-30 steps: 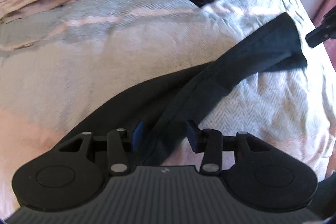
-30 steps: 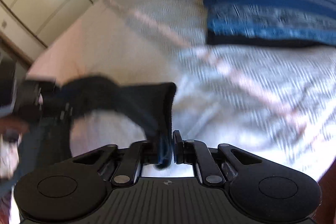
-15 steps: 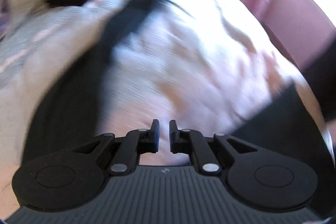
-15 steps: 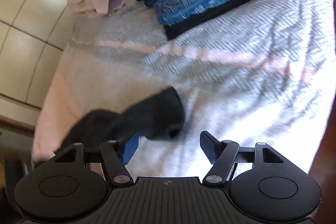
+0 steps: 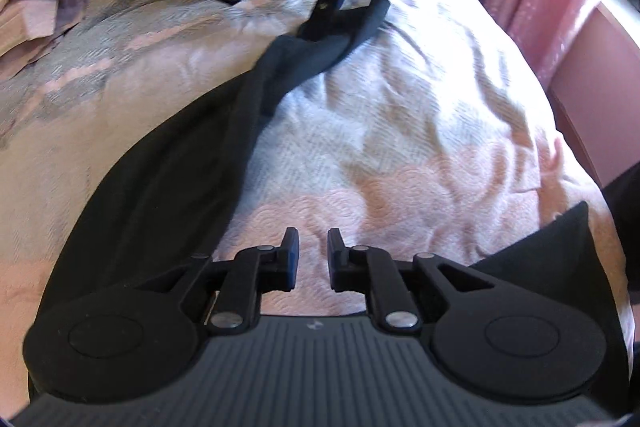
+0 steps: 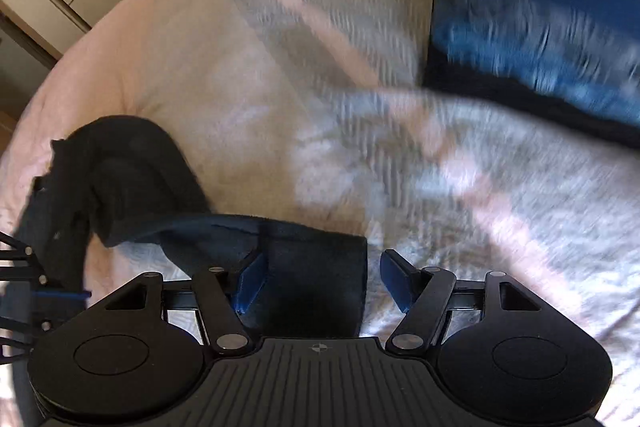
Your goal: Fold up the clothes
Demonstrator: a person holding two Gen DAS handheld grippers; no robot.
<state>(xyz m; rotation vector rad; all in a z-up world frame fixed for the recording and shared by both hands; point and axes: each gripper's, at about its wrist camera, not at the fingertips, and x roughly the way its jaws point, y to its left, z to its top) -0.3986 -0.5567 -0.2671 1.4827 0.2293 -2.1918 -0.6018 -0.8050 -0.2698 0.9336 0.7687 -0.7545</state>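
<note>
Left tongs (image 5: 308, 253) narrow, gripping nothing, over blanket (image 5: 400, 131). Right tongs (image 6: 320, 281) wide, black garment (image 6: 312, 267) between fingers.

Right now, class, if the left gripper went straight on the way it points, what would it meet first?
Probably the pink-and-white woven bedspread: the left gripper has bare cover ahead, with the black garment off to its left. Depth is unclear.
</note>
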